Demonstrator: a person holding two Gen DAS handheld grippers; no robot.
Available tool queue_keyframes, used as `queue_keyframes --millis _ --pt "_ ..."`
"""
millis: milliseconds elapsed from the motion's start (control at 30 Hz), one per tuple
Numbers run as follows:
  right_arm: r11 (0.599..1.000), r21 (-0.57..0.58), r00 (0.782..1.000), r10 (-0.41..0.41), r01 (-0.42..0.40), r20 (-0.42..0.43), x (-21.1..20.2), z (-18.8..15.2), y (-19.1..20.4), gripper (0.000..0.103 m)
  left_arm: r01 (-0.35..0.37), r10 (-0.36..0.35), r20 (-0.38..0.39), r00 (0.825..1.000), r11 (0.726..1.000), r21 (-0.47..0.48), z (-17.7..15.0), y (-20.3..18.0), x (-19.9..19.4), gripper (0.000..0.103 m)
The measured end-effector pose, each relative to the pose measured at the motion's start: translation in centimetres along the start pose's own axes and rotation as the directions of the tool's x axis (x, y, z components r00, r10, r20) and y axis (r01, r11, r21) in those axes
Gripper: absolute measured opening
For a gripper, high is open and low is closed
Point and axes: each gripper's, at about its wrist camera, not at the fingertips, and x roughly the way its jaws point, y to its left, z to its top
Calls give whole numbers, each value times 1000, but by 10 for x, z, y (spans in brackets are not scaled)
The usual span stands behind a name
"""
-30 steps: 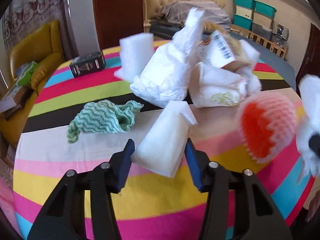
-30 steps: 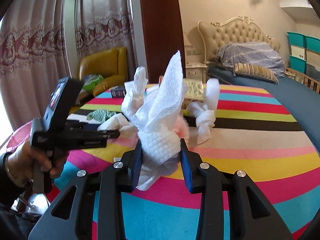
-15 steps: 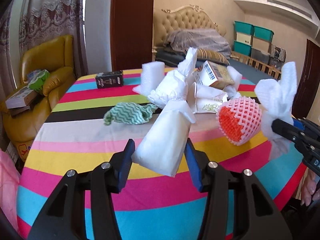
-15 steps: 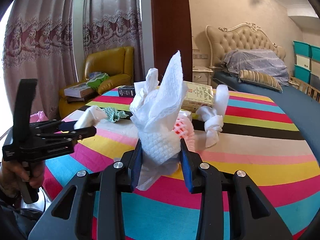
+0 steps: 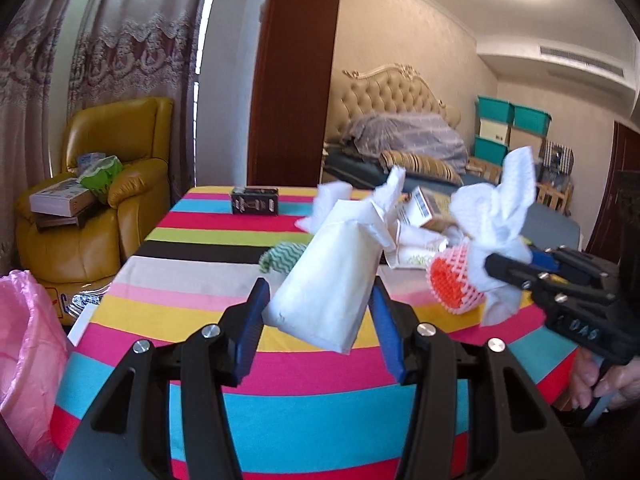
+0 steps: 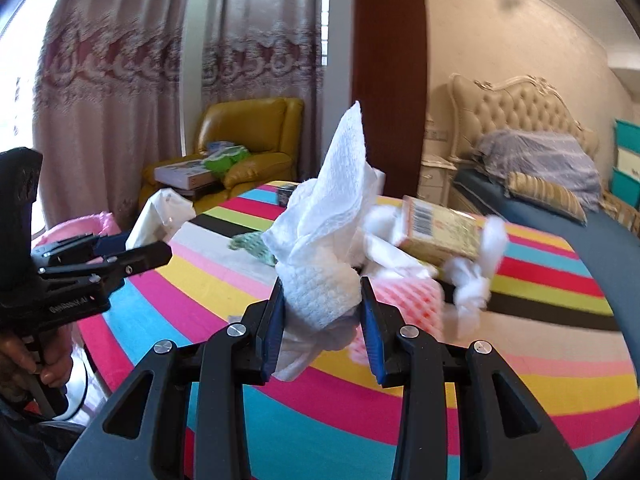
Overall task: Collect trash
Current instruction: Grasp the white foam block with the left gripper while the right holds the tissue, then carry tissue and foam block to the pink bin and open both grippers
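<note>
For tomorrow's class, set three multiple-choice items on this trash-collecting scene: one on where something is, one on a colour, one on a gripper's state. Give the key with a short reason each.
1. Where is the small black box?
A. on the far part of the striped table
B. on the yellow armchair
C. in the left gripper

2. What colour is the bag beside the table?
A. blue
B. pink
C. black

3. What is the right gripper doing?
A. hanging open
B. shut on the cardboard box
C. shut on a crumpled white tissue

Key: 1 A, the box stands on the cloth near the far edge. 2 B, pink plastic shows at the left. 3 C, both pads press the tissue.
</note>
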Motion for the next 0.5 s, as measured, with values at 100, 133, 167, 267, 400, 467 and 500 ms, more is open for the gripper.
queue_keyframes --millis 100,133,167,267,400,467,500 --pt "998 -44 999 34 -33 9 5 8 18 35 -18 18 4 1000 1000 -3 1 10 -12 50" --pt "997 -56 999 48 -47 12 7 11 24 35 -26 26 8 1000 1000 -7 1 14 -17 50" --pt "997 -61 998 57 -56 14 8 14 28 35 -34 34 12 999 999 -11 2 17 -22 50" --pt "991 -92 995 97 -95 23 12 23 44 35 -73 73 27 997 997 -24 3 31 -37 50" --pt "980 -125 988 156 -152 21 20 33 67 35 -114 115 29 993 992 -46 5 53 -54 50" --pt "973 -148 983 185 -180 19 25 39 81 35 -135 137 31 990 989 -58 5 66 -61 50" --pt "967 -157 979 204 -199 17 27 42 88 35 -148 151 36 988 987 -65 5 72 -67 50"
